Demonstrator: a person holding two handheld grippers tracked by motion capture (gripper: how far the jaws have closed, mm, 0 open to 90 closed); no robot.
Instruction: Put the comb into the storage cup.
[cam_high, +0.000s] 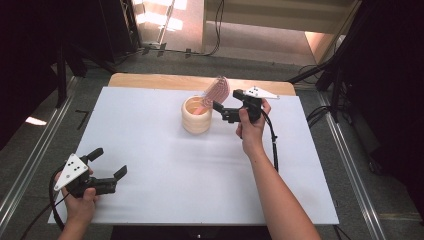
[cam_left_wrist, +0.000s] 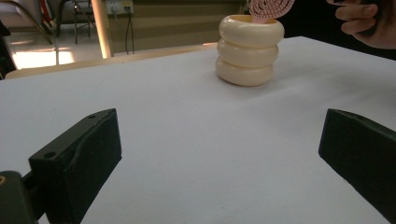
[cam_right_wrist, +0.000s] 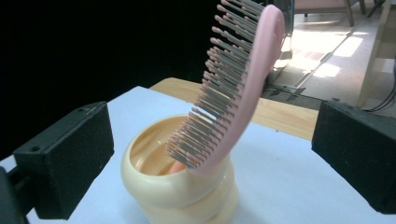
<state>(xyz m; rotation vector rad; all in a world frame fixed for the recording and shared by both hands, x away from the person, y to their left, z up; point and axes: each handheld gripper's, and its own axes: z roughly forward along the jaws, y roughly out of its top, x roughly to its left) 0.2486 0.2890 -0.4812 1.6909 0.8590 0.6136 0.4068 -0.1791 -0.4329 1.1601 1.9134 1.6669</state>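
The right tool (cam_high: 218, 111) sits released at the far middle of the desk, its two black jaws spread wide with nothing between them, just beside the pink hairbrush (cam_high: 216, 92). In the right gripper view the jaws stand apart at either edge, and the hairbrush (cam_right_wrist: 233, 88) rises between them farther off, untouched. The brush stands handle-down in a cream ribbed holder (cam_high: 196, 115), its bristled head leaning out over the rim, tilted toward the holder's right side as the high view shows it. The holder (cam_right_wrist: 177, 191) rests upright on the white desk (cam_high: 165, 165).

The left tool (cam_high: 107, 165) is well apart, near the desk's front left corner, held low in the person's hand with its jaws wide and bare. Along those jaws, the left gripper view shows the holder (cam_left_wrist: 250, 51) far across the white surface.
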